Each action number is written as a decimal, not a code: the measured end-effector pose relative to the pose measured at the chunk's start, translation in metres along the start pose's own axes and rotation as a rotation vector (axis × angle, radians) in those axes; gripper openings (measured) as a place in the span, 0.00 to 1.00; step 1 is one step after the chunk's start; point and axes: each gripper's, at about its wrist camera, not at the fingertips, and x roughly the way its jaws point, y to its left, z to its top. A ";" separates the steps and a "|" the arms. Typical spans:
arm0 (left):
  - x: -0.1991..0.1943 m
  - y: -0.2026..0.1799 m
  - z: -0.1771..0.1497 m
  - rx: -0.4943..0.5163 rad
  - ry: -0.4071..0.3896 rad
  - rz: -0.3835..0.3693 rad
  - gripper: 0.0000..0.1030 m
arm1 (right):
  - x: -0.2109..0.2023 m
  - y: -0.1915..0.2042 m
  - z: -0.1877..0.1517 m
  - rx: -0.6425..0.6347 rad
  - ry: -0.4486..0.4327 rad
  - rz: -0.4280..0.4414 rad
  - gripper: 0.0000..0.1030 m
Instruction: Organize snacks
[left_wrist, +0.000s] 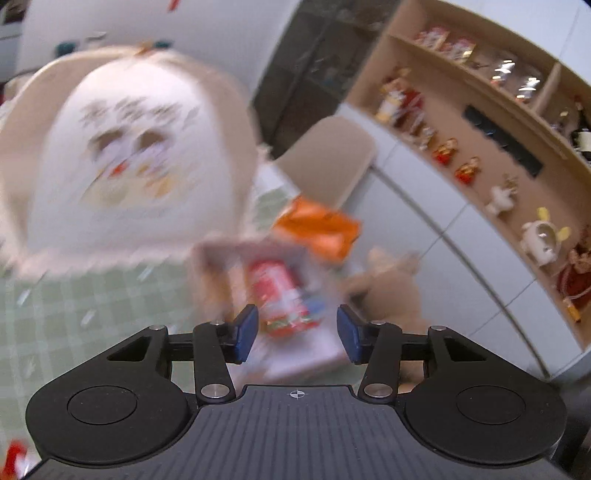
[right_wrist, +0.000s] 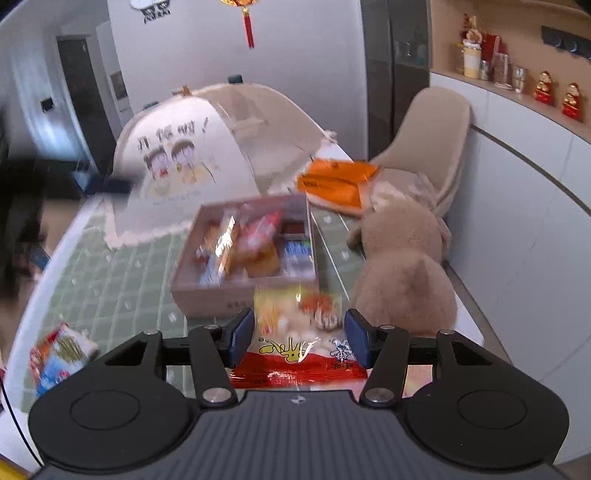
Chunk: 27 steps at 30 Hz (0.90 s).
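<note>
My right gripper (right_wrist: 299, 338) is shut on a red and yellow snack packet (right_wrist: 295, 354), which fills the gap between the blue pads and hangs over the table in front of the cardboard box (right_wrist: 207, 295). Several snack packets lie in that box. In the blurred left wrist view, my left gripper (left_wrist: 297, 332) stands open above the same box (left_wrist: 210, 280). A red packet (left_wrist: 280, 299) shows beyond its fingertips, close to the left pad, with a gap to the right pad. An orange packet (right_wrist: 338, 177) (left_wrist: 317, 229) lies behind the box.
A domed fabric food cover (right_wrist: 177, 158) takes up the far left of the green checked table (right_wrist: 122, 280). A plush toy (right_wrist: 402, 266) sits right of the box, with a beige chair (right_wrist: 432, 129) behind. Another snack packet (right_wrist: 59, 354) lies near the left front edge. White cabinets and a shelf (left_wrist: 480, 147) line the right.
</note>
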 end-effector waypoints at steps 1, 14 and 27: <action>-0.004 0.012 -0.012 -0.028 0.006 0.026 0.50 | 0.002 0.002 0.020 0.004 -0.016 0.023 0.48; -0.074 0.110 -0.117 -0.299 0.059 0.288 0.50 | 0.103 0.044 0.071 -0.130 0.177 0.143 0.78; -0.041 0.029 -0.149 -0.141 0.197 0.161 0.50 | 0.176 0.040 -0.056 -0.229 0.506 0.002 0.49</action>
